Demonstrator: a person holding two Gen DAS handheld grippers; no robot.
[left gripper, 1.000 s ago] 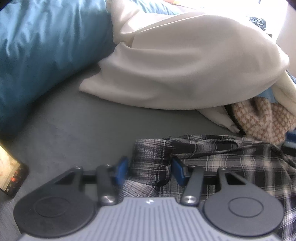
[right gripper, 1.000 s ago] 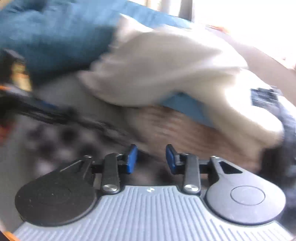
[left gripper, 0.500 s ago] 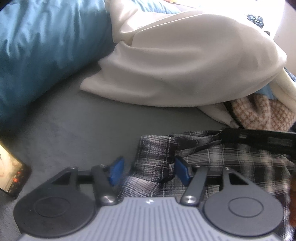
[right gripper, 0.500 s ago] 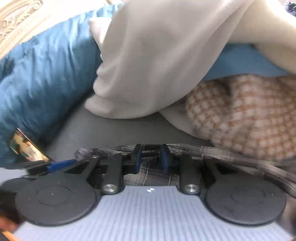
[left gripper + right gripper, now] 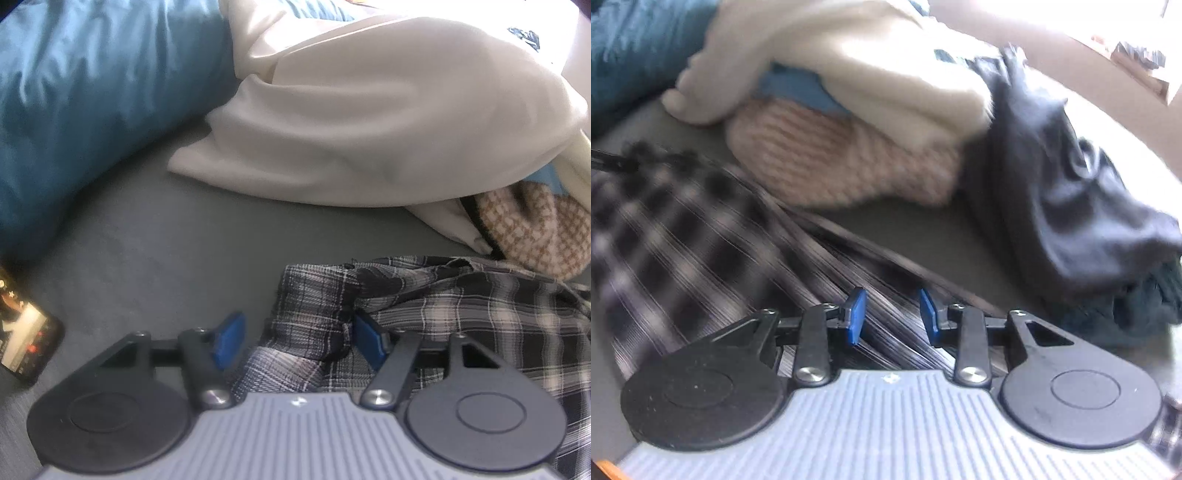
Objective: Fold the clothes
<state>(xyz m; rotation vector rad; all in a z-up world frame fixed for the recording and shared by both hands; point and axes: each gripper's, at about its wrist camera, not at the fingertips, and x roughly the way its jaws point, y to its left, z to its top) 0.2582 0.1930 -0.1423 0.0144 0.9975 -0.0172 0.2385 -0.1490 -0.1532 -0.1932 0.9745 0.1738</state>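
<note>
A black-and-white plaid shirt [image 5: 461,310] lies crumpled on the grey bed surface [image 5: 166,240]. My left gripper [image 5: 299,341] is open at the shirt's left end, with a bunched fold of the plaid cloth sitting between its blue pads [image 5: 229,339]. In the right wrist view the same plaid shirt [image 5: 683,229] is smeared by motion. My right gripper [image 5: 892,319] is open just above the shirt's right part, with nothing pinched between its fingers.
A white garment [image 5: 369,110] is heaped beyond the shirt, against a blue pillow [image 5: 74,92]. A tan checked knit [image 5: 535,229] lies under its right side. A dark garment [image 5: 1071,184] sits at the far right. A lit phone [image 5: 26,347] lies at the left.
The right gripper, nearly shut at the shirt's far edge half a second ago, is now open and has swung right. The left gripper's fingers have spread a little wider around the fold.
</note>
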